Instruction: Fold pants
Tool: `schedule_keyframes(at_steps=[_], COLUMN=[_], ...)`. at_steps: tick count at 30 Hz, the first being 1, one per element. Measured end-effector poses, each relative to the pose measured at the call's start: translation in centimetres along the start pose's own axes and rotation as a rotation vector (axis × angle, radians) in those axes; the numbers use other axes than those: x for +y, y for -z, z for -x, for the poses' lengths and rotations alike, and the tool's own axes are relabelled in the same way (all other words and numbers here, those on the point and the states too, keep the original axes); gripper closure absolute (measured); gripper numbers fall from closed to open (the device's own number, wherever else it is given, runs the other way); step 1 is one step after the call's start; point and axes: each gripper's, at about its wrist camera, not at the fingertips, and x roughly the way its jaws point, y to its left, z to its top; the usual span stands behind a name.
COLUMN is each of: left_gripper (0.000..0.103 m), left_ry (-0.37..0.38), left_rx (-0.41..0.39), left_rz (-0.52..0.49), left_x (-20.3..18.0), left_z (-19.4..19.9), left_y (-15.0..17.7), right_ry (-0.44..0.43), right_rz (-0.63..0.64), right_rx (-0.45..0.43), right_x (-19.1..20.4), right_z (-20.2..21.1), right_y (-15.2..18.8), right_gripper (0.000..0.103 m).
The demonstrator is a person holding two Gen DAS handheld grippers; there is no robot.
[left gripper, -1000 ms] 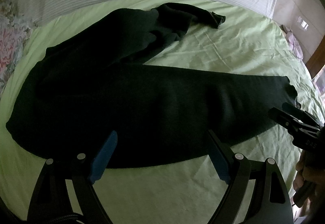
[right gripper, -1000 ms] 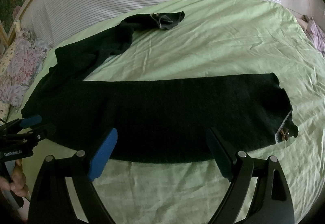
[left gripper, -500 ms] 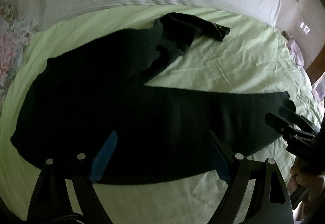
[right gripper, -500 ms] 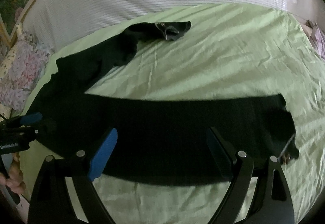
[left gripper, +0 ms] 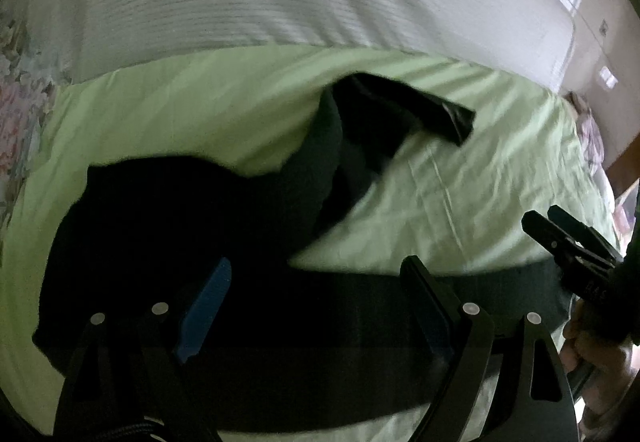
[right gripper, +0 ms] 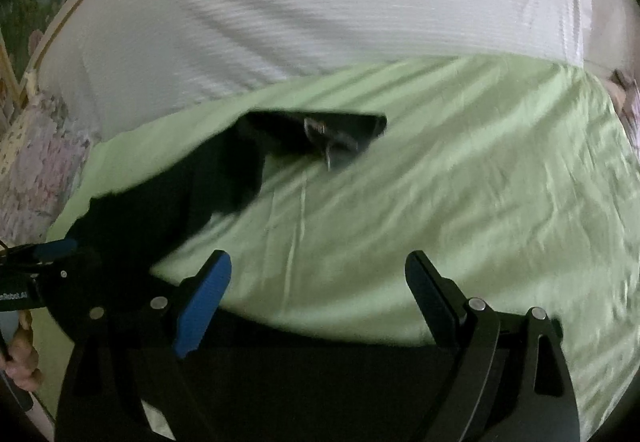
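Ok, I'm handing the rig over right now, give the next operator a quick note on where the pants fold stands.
Left tongs: open, holding nothing, low over the near leg.
Right tongs: open, holding nothing, over the same leg further along.
Black pants lie on the green sheet, legs spread apart; the far leg angles toward the white striped bedding.
Done: no fold visible.
Left: probably grab the near leg and bring it onto the far one, then fold lengthwise.

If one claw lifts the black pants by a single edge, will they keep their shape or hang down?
The black pants probably hang limp: one leg already lies bent and bunched on the green sheet. They seem thick, perhaps fleece, so likely somewhat heavy for a garment. Dragging them may wrinkle the sheet, which is already creased.
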Motion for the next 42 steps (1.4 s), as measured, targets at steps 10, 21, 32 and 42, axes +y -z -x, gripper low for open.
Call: schedule_keyframes(at_steps=[10, 21, 32, 42], left_gripper=[0.016, 0.016, 0.076, 0.096], left_ry=[-0.059, -0.114, -0.054, 0.116], left_rx=[0.023, 0.119, 0.235, 0.156], left_rz=[-0.034, -0.063, -0.047, -0.175], left_x=[-0.5, -1.2, 0.3, -1.0], left_z=[-4.1, -10.9, -15.4, -10.3], left_y=[-7.0, -11.5, -12.4, -11.1], right_ry=[-0.008, -0.024, -0.098, -0.105], right_rz=[0.008, -0.097, -0.169, -0.185], right_rx=[-0.014, 0.061, 0.041, 0.007], right_x=[-0.2, -2.4, -3.8, -8.0], right_z=[-4.7, -10.1, -9.1, -3.8], right_y=[-5.6, -7.8, -9.0, -9.8], right_gripper=[0.014, 0.042, 0.100, 0.100])
